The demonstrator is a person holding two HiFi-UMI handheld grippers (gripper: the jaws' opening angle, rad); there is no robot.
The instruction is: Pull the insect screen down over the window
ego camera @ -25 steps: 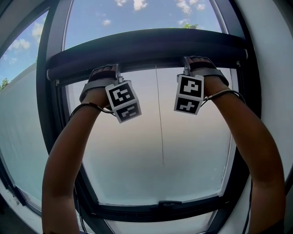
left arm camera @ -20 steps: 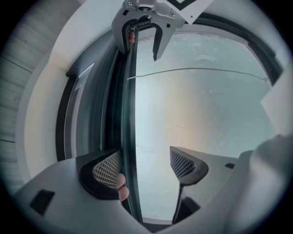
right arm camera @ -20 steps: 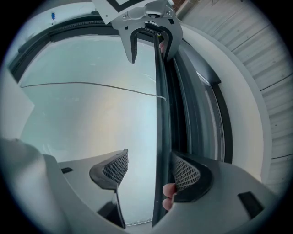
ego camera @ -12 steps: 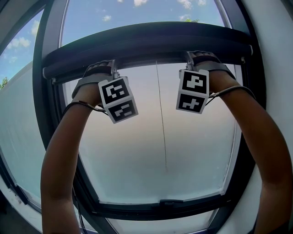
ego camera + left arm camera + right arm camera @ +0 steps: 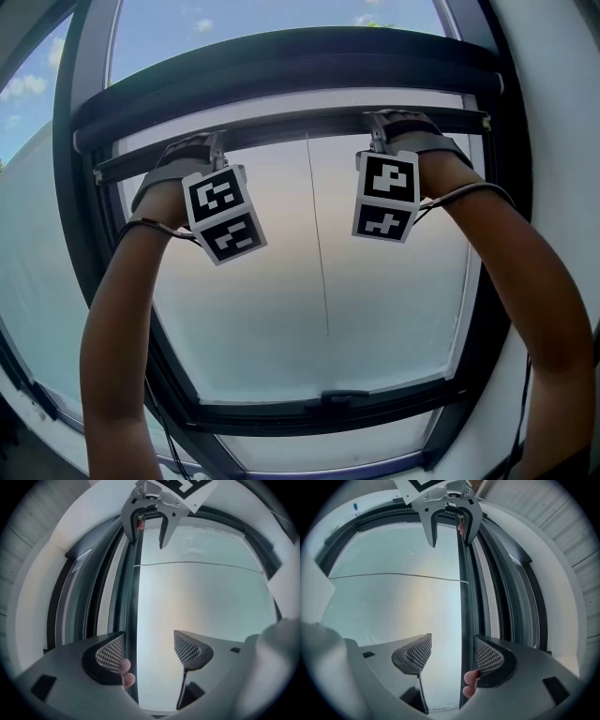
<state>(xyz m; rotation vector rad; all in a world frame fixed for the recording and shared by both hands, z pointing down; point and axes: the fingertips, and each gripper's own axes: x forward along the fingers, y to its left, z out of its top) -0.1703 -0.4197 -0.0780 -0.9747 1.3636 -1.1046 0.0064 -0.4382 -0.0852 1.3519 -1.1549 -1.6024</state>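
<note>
Black pull bar (image 5: 300,125) of the insect screen lies across the tips of L gripper (image 5: 202,152) & R gripper (image 5: 398,128), just below the dark roller housing (image 5: 281,61). Narrow strip of grey mesh (image 5: 108,588) shows betw. housing & bar.

L gripper (image 5: 147,648): jaws wide apart, clamping nothing. Bar runs lengthwise thru the gap, close along its left jaw, w/ the person's fingertips (image 5: 124,672) by that jaw at the bar.

R gripper (image 5: 452,654): likewise spread, gripping nothing. Bar runs along its right jaw, fingertips (image 5: 469,684) beside it.

Thin cord (image 5: 319,244) hangs betw. the two grippers over pale glass (image 5: 281,309). Dark window frame (image 5: 328,412) lies well below both.
</note>
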